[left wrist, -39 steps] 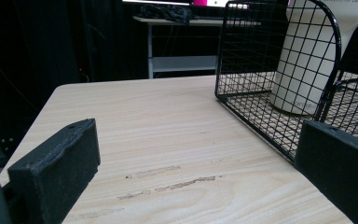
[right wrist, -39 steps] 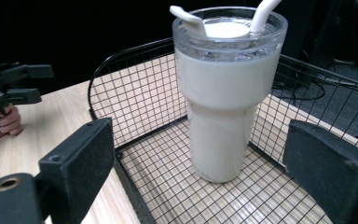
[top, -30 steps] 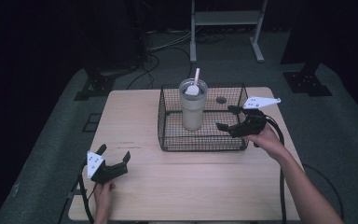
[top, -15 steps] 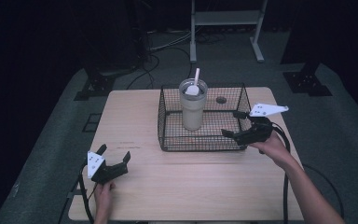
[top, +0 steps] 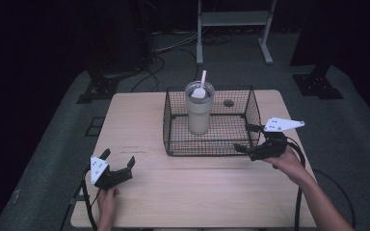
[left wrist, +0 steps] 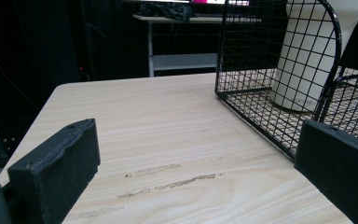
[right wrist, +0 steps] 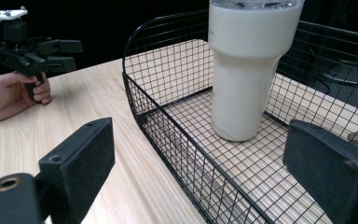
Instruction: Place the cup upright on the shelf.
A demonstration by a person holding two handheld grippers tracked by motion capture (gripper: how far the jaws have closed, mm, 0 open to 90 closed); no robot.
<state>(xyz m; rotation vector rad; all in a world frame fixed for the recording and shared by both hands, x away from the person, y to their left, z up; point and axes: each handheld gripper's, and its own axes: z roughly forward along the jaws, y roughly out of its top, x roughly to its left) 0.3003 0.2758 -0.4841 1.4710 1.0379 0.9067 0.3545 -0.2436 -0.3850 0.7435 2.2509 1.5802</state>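
Right gripper [top: 252,139] jaws spread, empty, level at right end of wire basket [top: 173,139], just beside it, forearm angled in from bottom right; cream tumbler [top: 199,113] upright inside basket; left gripper [top: 117,161] open, empty, low at table [top: 139,125] front-left corner

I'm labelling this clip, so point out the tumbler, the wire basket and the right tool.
tumbler [right wrist: 242,79], right gripper view, on its cream body.
basket [top: 212,152], high view, on its near bottom edge.
right tool [top: 248,138], high view, midway between its fingertips.
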